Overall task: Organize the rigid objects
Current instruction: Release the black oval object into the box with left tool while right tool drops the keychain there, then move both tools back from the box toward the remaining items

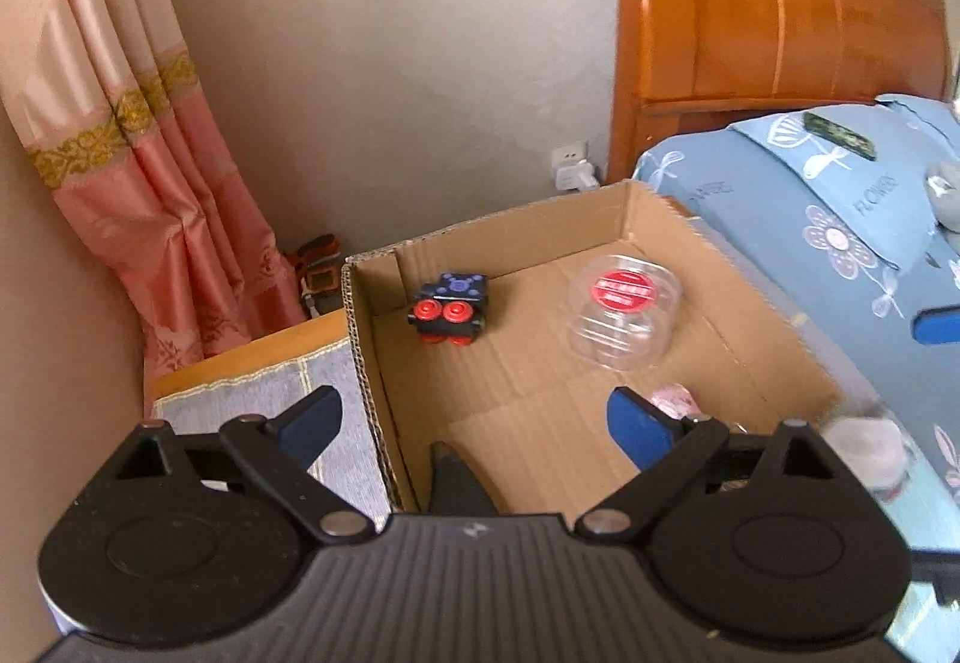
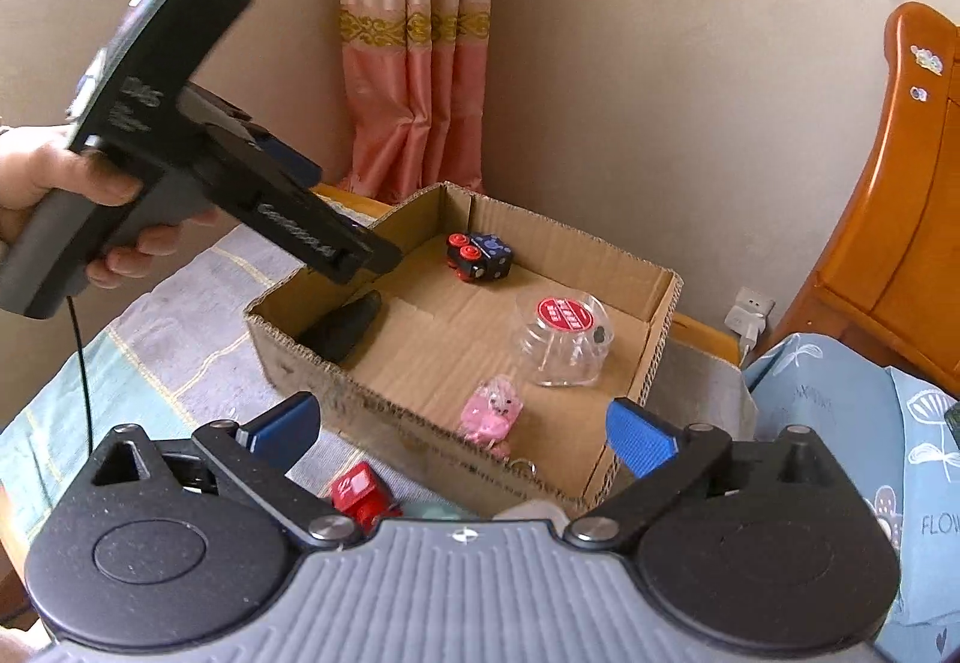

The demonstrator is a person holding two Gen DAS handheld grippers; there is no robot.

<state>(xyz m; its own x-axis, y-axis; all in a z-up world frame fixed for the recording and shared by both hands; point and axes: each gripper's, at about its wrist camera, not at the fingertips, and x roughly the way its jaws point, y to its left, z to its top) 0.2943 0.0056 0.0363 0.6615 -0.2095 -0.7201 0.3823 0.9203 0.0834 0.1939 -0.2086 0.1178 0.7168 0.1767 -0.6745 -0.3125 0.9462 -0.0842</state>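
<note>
Left claw: the left gripper hangs over the near edge of the box, blue pads spread wide, nothing between them.
Right claw: the right gripper is just as wide apart and carrying nothing, poised at the box's near wall.
Collection point: the shallow brown cardboard box sits on a grey-blue woven mat beside the bed.
Already in: a small black toy block with red wheels in the far corner, a clear round plastic container with a red label toward the bed side, a pink plastic keychain figure near the front wall, and a dark wedge-shaped piece against the left wall.
Left to do: a small red rectangular item lies on the mat outside the box, right under the right claw; it looks like the next pick.
Progress: well along by my reckoning, with at least one piece outstanding.
</note>
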